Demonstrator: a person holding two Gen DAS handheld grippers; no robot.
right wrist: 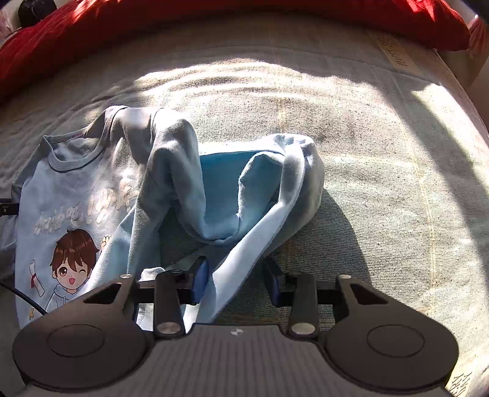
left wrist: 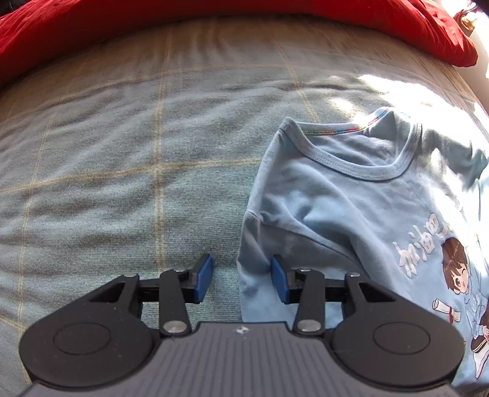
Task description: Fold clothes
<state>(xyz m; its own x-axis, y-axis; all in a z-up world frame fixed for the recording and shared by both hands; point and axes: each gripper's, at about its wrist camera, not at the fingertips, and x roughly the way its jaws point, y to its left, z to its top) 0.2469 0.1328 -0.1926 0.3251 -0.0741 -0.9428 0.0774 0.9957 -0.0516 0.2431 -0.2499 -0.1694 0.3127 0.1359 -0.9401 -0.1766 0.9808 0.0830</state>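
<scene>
On my left wrist view, the left claw [left wrist: 241, 279] stands open low over the plaid bedcover [left wrist: 122, 158]. The light blue T-shirt [left wrist: 351, 198] lies flat, front up, to my right; its folded sleeve edge [left wrist: 253, 268] sits between the blue pads, just beside the right one, though I cannot tell if it touches. The neckline points away from me, and a red blanket [left wrist: 214, 12] runs along the far edge of the bed.

On my right wrist view, the right claw [right wrist: 237, 282] is open too, with a strip of the shirt's hem [right wrist: 244, 253] draped down between its pads. That side of the T-shirt [right wrist: 67, 195] is bunched up in raised folds, the cartoon print [right wrist: 73, 262] flat at my left.
</scene>
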